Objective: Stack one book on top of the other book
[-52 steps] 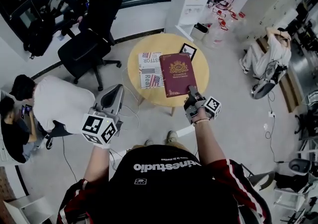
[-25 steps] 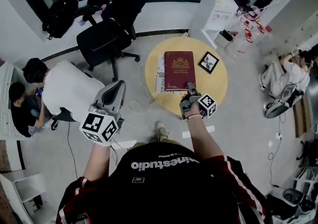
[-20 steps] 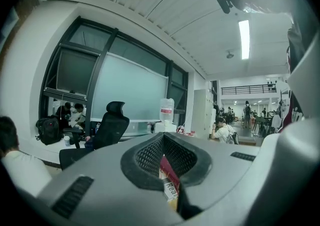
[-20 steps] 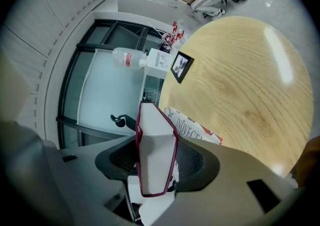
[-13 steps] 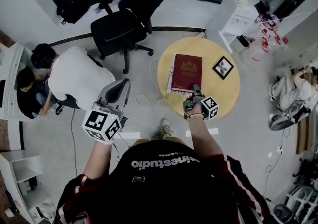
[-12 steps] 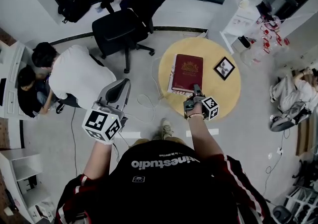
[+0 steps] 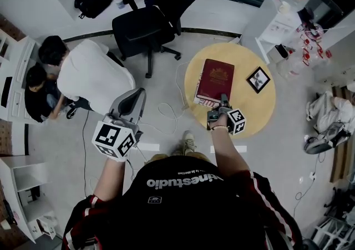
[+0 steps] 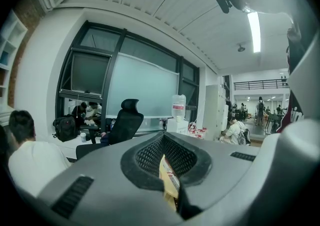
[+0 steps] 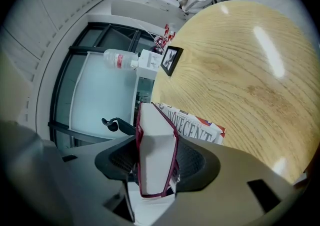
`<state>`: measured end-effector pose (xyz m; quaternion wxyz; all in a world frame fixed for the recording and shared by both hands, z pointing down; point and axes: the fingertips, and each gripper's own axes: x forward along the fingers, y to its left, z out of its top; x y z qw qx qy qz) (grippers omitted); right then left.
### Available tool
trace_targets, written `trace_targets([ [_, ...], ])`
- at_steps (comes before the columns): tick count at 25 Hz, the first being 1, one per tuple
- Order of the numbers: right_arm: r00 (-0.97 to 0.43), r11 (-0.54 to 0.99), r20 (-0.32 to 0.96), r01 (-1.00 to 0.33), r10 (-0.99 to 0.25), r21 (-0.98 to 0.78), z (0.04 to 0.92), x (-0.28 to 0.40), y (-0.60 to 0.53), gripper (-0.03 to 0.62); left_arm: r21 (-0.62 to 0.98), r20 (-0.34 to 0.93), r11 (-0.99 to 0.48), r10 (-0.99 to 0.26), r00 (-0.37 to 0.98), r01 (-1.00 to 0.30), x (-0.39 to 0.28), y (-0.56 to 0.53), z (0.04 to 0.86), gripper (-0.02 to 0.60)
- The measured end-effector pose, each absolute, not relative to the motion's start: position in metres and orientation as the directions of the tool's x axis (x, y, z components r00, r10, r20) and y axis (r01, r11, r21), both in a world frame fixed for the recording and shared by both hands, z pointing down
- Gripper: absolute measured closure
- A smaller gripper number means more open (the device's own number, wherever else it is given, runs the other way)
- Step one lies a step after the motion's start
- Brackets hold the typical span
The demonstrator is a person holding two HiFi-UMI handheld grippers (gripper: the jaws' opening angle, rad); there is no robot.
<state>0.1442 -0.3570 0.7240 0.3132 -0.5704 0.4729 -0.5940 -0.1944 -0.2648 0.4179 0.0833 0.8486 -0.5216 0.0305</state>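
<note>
The dark red hardcover book (image 7: 216,78) appears laid on the white printed book (image 9: 202,124), clamped by the right gripper's (image 7: 223,101) jaws with only release left; the left gripper's (image 7: 131,99) jaws are pressed together on nothing.

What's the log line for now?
right claw: shut on red book | red book: on lower book, round table | left claw: shut, empty, off table

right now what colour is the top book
Top book: dark red, gold crest; head view shows it best.
</note>
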Motion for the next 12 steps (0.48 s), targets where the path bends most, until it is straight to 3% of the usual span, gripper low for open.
trace_targets([
  [7,-0.182,-0.333,0.375,-0.224,-0.909,-0.916,0.726,0.139,-0.356,0.341,0.11,0.162,-0.444,-0.875,0.457,-0.889,-0.191,-0.264,0.426,0.566],
  [12,-0.203,-0.331,0.413,-0.341,-0.888,-0.88,0.729,0.14,-0.353,0.312,0.111,0.176,-0.454,-0.866,0.467,-0.884,-0.185,-0.264,0.431,0.566],
])
